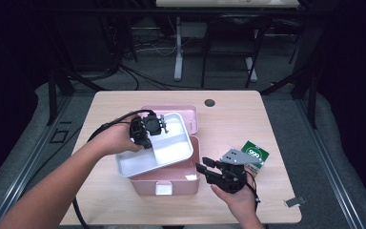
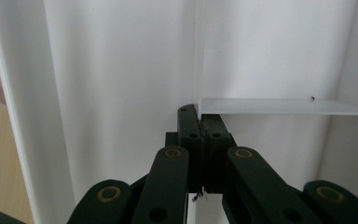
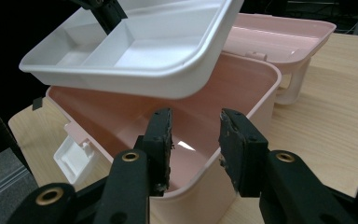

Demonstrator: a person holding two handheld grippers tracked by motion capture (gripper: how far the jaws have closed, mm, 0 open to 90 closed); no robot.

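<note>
Step in hand: I judge I am lifting the white tray (image 1: 171,148) out of the pink box (image 1: 186,179), with its far end already higher than the near end.
Left gripper (image 1: 153,128): its jaws are pressed together on the tray's thin divider wall (image 2: 279,106); in the left gripper view the pads meet right at the end of that wall.
Right gripper (image 1: 205,168): partly spread, astride the box's near right rim (image 3: 200,179), one jaw inside and one outside; I cannot tell whether the pads press on it.
Tray position: it hangs tilted above the open box and overlaps the rim; I cannot tell whether its low corner touches the box.
Box position: on the wooden table (image 1: 248,119), lid (image 1: 190,114) folded back behind it, white latch (image 1: 164,188) facing me.
Doing it well: I want to raise the tray straight until its low end clears the rim, then carry it sideways; a thin divider is a weak handle, so I keep the tray level and avoid twisting.
Right hand's job: hold the box down so it does not follow the tray.
Watch for: the green packet (image 1: 255,155) just beside my right hand, and the tray slipping off the pinch.
</note>
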